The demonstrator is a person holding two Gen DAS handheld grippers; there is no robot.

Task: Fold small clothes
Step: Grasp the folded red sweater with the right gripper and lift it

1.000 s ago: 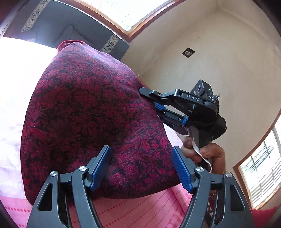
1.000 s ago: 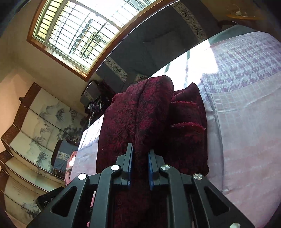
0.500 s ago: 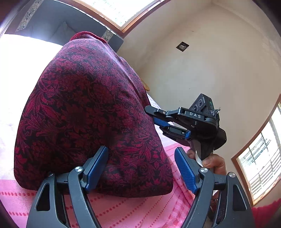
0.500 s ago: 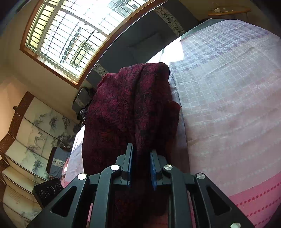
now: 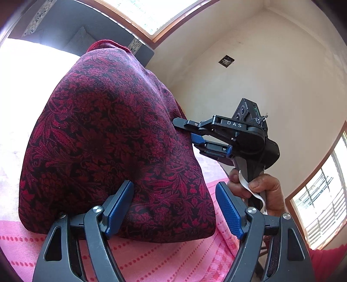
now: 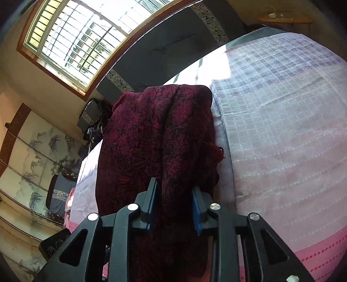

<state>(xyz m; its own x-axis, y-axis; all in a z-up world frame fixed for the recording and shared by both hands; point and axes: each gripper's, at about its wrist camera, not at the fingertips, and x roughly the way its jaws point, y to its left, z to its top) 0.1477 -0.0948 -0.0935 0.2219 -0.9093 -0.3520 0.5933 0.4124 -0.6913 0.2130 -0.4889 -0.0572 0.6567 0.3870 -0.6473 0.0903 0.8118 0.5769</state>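
Observation:
A dark red garment with a black floral pattern (image 5: 112, 138) lies folded on the pink and white checked bed cover (image 5: 151, 260). My left gripper (image 5: 173, 208) is open, its blue pads on either side of the garment's near corner. My right gripper (image 6: 174, 208) has its jaws partly apart with a fold of the same garment (image 6: 156, 138) between the pads. In the left wrist view the right gripper (image 5: 190, 134) sits at the garment's right edge, held by a hand (image 5: 258, 188).
A dark headboard (image 6: 164, 50) and a barred window (image 6: 82, 32) are at the far end of the bed. A painted folding screen (image 6: 32, 156) stands at the left. A wooden shelf (image 6: 284, 19) hangs at the far right corner.
The right gripper's jaws have widened from tightly shut on the cloth. The garment's lifted half has come down over the rest and lies flatter. The left gripper stays open.

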